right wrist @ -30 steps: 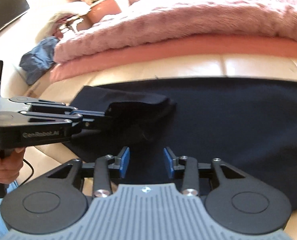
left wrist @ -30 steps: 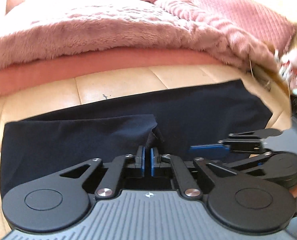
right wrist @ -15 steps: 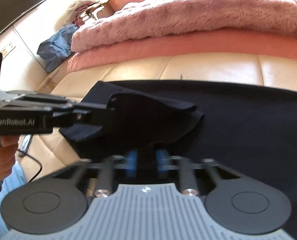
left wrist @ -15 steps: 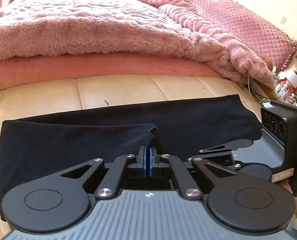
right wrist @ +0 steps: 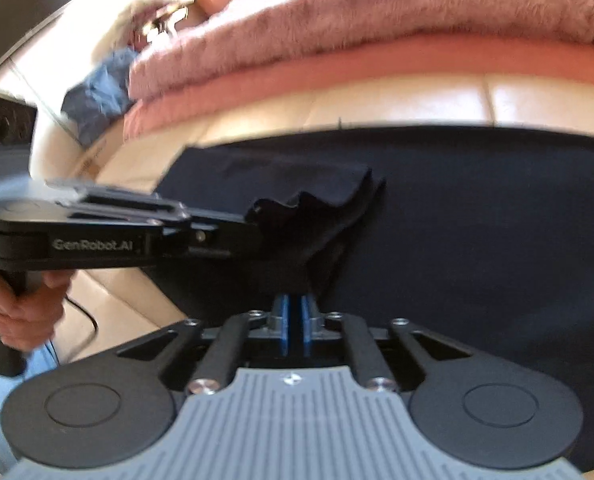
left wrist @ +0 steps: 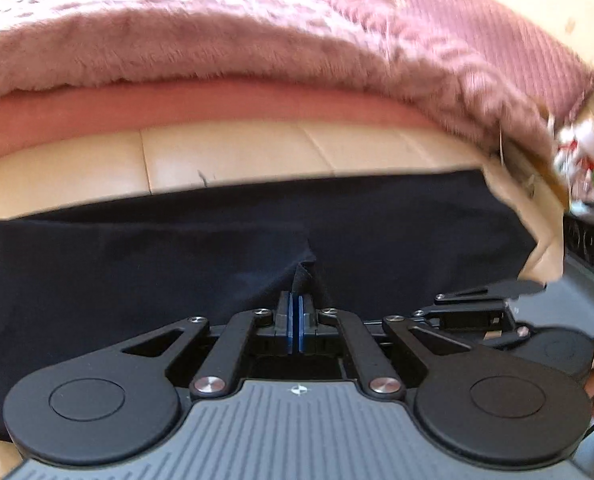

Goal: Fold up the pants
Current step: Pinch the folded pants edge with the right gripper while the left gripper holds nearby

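My left gripper (left wrist: 296, 322) and my right gripper (right wrist: 295, 322) each pinch a raised edge of the dark pants (left wrist: 137, 272), which lie spread across the cream cushion (left wrist: 257, 156) below the pink blanket (left wrist: 177, 40).

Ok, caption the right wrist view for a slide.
Both grippers, right gripper and left gripper, pinch the dark pants hem on a cream sofa.

Left gripper (left wrist: 296, 322) closed, blue pads pressed together with a pinch of dark pants (left wrist: 177, 264) between them. Right gripper (right wrist: 294, 320) also closed on the cloth, narrow gap between pads. Left gripper lies level, pointing across the right wrist view; bare hand (right wrist: 25, 304) wrapped round its handle. Grippers near each other.
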Demonstrator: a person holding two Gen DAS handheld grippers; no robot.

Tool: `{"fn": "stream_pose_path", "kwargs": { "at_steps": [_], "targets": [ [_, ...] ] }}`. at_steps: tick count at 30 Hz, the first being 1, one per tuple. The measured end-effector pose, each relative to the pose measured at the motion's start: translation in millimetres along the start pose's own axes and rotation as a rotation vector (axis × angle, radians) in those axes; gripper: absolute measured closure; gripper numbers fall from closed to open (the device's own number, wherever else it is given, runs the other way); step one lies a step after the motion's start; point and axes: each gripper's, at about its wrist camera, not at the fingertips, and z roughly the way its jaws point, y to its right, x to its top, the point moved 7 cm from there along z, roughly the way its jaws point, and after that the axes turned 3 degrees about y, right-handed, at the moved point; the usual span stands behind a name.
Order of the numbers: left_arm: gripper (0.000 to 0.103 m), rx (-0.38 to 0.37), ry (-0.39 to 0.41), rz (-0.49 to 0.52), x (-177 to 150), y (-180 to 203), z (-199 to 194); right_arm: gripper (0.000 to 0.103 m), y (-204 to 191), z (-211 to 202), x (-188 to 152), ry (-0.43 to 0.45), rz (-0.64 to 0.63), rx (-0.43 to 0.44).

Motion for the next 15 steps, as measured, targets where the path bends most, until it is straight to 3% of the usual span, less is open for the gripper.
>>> {"fn": "stream_pose_path", "kwargs": {
  "at_steps": [2, 5, 7, 8, 10, 13, 15],
  "targets": [
    [0.101, 0.0, 0.018, -0.002, 8.8, -1.8, -7.0, 0.069, -3.0, -3.5, 6.5, 0.03, -0.002, 0.004],
    [0.101, 0.015, 0.026, 0.012, 16.7, -3.5, -11.5, 0.07, -5.8, 7.3, 12.3, 0.022, -0.018, -0.001],
    [0.101, 0.02, 0.025, 0.014, 18.3, -3.3, -12.2, 0.088, -4.2, 15.8, 10.8, 0.011, -0.005, 0.017],
    [0.101, 0.018, 0.026, 0.012, 18.8, -3.4, -13.4, 0.103, -3.7, 16.8, 9.6, 0.004, 0.003, 0.028],
    [0.101, 0.008, 0.025, 0.011, 20.0, -3.0, -15.7, 0.103, -6.5, 12.8, 10.9, 0.004, 0.01, 0.028],
    [0.101, -0.018, 0.006, 0.031, 20.9, -0.5, -13.8, 0.103, -12.5, -11.9, 24.6, 0.077, 0.063, 0.089],
    [0.101, -0.014, -0.023, 0.056, 18.6, 2.9, -5.3, 0.103, -8.0, -8.3, 21.7, 0.02, 0.064, 0.052]
  ]
}}
